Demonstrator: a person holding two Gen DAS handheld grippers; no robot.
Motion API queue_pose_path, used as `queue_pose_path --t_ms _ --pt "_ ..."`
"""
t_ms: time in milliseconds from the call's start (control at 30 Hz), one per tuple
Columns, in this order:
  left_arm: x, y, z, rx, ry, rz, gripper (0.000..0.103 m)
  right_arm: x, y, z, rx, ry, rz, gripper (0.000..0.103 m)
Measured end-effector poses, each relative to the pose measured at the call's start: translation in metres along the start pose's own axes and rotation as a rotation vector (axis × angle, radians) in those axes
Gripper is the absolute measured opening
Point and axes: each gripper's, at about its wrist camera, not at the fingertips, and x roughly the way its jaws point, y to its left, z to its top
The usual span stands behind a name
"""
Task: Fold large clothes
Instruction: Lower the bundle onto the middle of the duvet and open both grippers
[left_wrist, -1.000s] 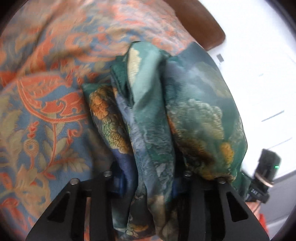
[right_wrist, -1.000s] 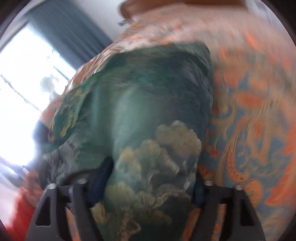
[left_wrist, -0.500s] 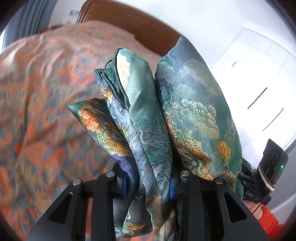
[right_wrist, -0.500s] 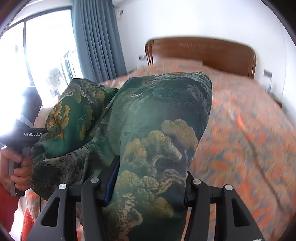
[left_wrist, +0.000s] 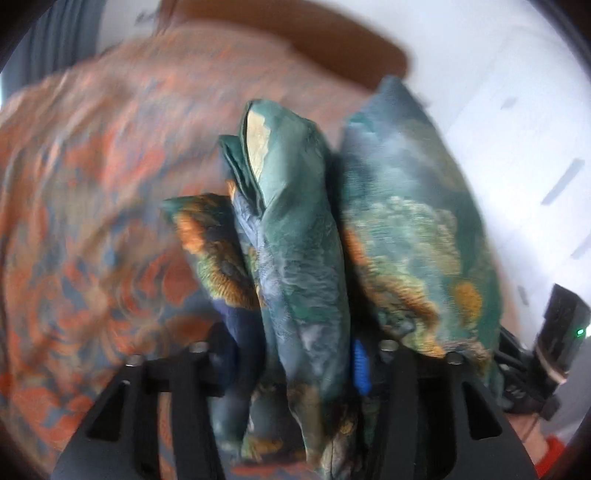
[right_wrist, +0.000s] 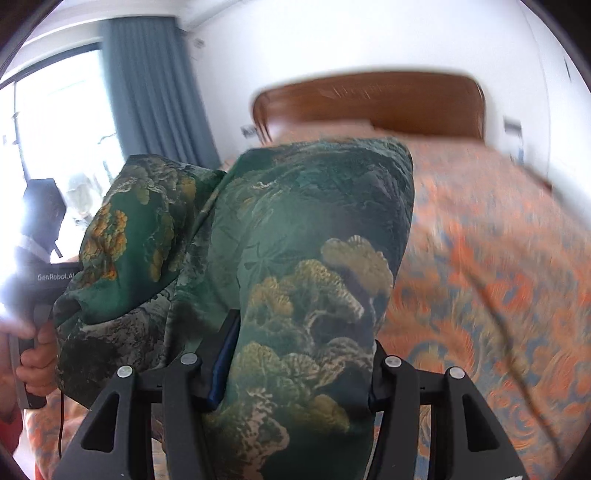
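Observation:
A large green garment (left_wrist: 303, 258) with a gold and orange tree print is bunched in folds and held up in the air above the bed. My left gripper (left_wrist: 295, 369) is shut on a thick bunch of it. In the right wrist view the same green garment (right_wrist: 306, 280) fills the middle, and my right gripper (right_wrist: 295, 369) is shut on a wide fold of it. The other hand-held gripper (right_wrist: 40, 280) shows at the left of the right wrist view, and at the right edge of the left wrist view (left_wrist: 561, 332).
The bed has an orange and blue patterned bedspread (right_wrist: 491, 280), also in the left wrist view (left_wrist: 92, 221), and a brown wooden headboard (right_wrist: 369, 103). A grey-blue curtain (right_wrist: 155, 96) hangs beside a bright window (right_wrist: 55, 122). White walls stand behind.
Both grippers have lifted the garment up off the bedspread. The views have swung from looking down at the bed toward the headboard and walls. Both stay shut on the cloth.

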Motion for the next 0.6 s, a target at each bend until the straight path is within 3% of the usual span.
queue_pose_path --t_ms 33,67,133,200,233,333,433,500,600 --pt "0.014 0.01 -0.007 -0.03 0.029 0.041 0.058 0.017 -0.013 -0.006 0.043 0.054 -0.004 0.064" --pt "0.019 0.022 -0.016 -0.062 0.03 0.032 0.06 0.039 -0.03 -0.016 0.108 0.142 -0.019 0.071" --pt "0.002 0.034 -0.03 -0.104 -0.031 -0.035 0.068 0.053 -0.054 -0.031 0.223 0.192 -0.009 0.08" --pt "-0.04 0.034 -0.046 -0.068 -0.141 -0.011 0.073 0.037 -0.063 -0.035 0.261 0.143 0.055 0.085" --pt "-0.055 0.029 -0.052 -0.042 -0.175 0.004 0.083 0.026 -0.063 -0.035 0.259 0.124 0.061 0.086" --pt "-0.124 -0.003 -0.088 0.119 -0.347 0.148 0.102 -0.021 -0.051 -0.031 0.181 0.046 0.017 0.087" --pt "-0.166 -0.041 -0.129 0.256 -0.467 0.282 0.102 -0.08 -0.019 -0.036 0.044 -0.064 -0.072 0.095" --pt "-0.184 -0.065 -0.154 0.311 -0.5 0.346 0.102 -0.127 0.008 -0.047 -0.033 -0.155 -0.172 0.098" --pt "-0.195 -0.085 -0.179 0.315 -0.498 0.367 0.103 -0.176 0.029 -0.068 -0.082 -0.26 -0.276 0.103"
